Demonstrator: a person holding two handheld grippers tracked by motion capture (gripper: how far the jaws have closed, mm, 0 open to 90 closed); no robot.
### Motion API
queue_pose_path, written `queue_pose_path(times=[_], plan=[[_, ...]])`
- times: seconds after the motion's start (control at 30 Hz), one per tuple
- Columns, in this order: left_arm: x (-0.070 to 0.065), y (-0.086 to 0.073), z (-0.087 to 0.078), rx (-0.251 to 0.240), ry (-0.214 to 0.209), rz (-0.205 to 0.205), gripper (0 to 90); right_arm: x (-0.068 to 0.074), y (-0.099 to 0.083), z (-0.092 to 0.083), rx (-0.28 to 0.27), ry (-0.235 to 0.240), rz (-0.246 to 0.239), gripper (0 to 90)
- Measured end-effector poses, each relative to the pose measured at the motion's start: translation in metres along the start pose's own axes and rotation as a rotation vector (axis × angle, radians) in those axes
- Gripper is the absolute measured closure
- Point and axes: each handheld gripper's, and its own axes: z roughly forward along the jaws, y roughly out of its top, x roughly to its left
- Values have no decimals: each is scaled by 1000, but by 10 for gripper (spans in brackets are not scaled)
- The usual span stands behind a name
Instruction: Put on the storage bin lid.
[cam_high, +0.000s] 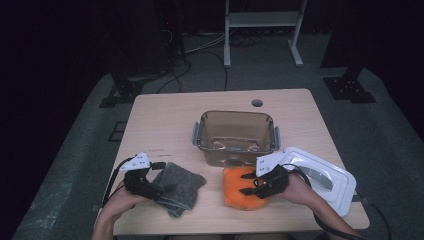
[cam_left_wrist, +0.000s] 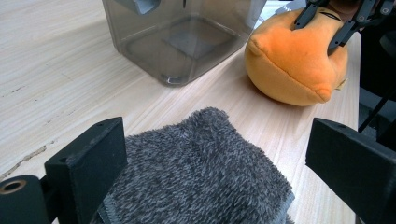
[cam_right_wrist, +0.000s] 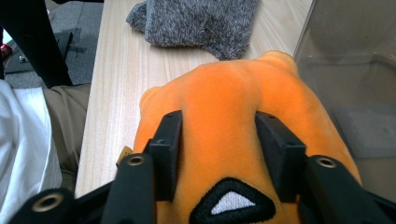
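High view: a person at a wooden table works a gripper in each hand; the right gripper has its jaws pinched into an orange plush toy lying near the front edge, just before a clear plastic bin that looks empty, its white lid lying to the right. The toy looks light, soft and squashy, dimpling under the pads, so a grip across its middle should hold. The left gripper stands open astride a folded grey fleecy cloth, limp and best gathered at its folded edge
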Motion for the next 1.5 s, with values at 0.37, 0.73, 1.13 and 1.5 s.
queue_pose_path(times=[0.37,0.73,1.13,1.5], plan=[[1,0,0,-2,0,-4,45,1,6,-1,-2,2,-17,672],[2,-1,-2,-6,5,-7,45,-3,13,-8,-18,30,15,704],[2,-1,-2,-8,5,-10,45,0,21,-15,-51,79,25,706],[2,-1,-3,-9,5,-11,45,3,38,-33,-98,104,18,705]])
